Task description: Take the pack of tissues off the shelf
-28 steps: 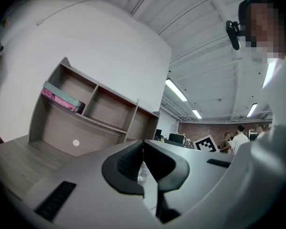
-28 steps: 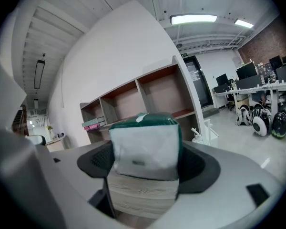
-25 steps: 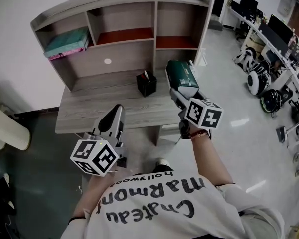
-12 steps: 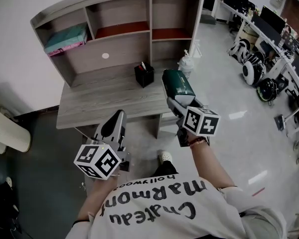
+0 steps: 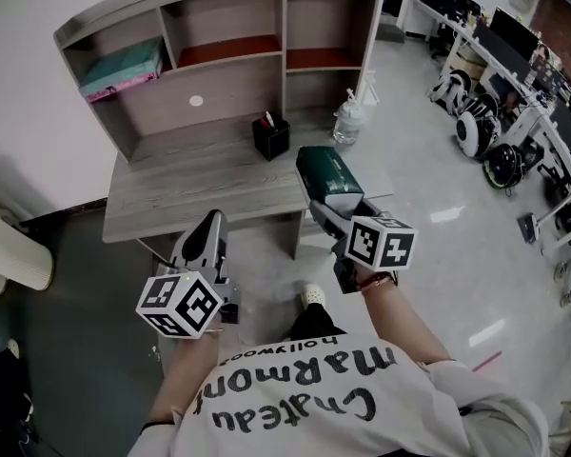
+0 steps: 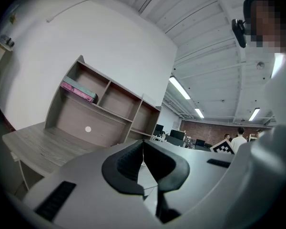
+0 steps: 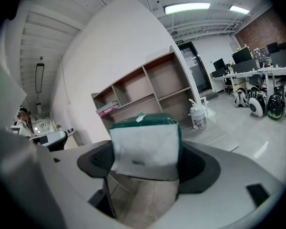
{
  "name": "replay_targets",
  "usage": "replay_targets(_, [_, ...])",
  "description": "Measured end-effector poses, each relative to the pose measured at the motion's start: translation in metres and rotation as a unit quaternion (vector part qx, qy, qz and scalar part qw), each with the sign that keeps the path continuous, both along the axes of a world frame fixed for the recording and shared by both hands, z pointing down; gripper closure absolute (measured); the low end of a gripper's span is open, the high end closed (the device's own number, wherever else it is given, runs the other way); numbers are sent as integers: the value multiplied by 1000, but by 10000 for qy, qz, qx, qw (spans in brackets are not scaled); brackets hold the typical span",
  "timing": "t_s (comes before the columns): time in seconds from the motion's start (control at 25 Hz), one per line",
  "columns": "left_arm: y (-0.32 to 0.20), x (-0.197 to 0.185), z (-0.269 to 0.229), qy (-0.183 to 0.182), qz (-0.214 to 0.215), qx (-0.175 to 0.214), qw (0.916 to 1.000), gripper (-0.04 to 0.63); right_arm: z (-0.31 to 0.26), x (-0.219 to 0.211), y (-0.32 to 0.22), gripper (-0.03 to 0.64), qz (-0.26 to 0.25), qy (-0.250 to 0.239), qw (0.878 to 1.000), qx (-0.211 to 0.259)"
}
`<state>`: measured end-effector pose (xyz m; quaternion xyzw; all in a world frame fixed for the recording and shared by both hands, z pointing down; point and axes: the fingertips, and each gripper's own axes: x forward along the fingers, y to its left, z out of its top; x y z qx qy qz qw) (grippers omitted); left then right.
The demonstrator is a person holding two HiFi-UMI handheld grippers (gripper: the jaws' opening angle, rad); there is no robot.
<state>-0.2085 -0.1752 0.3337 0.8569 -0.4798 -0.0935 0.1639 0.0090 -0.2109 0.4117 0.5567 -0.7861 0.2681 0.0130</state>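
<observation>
A dark green and white pack of tissues [image 5: 327, 172] [image 7: 145, 144] is clamped between the jaws of my right gripper [image 5: 335, 196], held in the air over the desk's front right edge. The pack fills the gap between both pads in the right gripper view. My left gripper [image 5: 207, 246] hangs lower left, in front of the desk, its pads [image 6: 143, 163] pressed together with nothing between them. On the top left shelf of the hutch [image 5: 219, 46] lies a teal and pink pack [image 5: 124, 68] [image 6: 78, 90].
A grey wooden desk [image 5: 181, 184] with a hutch stands against the white wall. A black pen holder [image 5: 271, 136] sits on it, and a clear bottle [image 5: 349, 120] stands at its right end. Scooters and office desks [image 5: 495, 112] fill the right side.
The right gripper with the tissue pack has drawn back from the hutch toward the person. The left gripper has stayed low in front of the desk.
</observation>
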Motion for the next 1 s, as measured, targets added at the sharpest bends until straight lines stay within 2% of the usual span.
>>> replay_targets(0.16, [-6, -5, 18, -196, -159, -155, 9996, 577, -6, -3, 2, 212, -53, -134, 9998, 115])
replay_targets(0.36, [-5, 12, 41, -421, 29, -391, 9983, 577, -12, -6, 5, 212, -56, -160, 9995, 251])
replay_targets(0.68, [-8, 21, 49, -420, 198, -505, 9976, 577, -13, -6, 5, 212, -3, -7, 9993, 370])
replay_targets(1.0, [-13, 26, 56, -405, 279, -556, 9972, 577, -8, 0, 4, 212, 86, 35, 9995, 294])
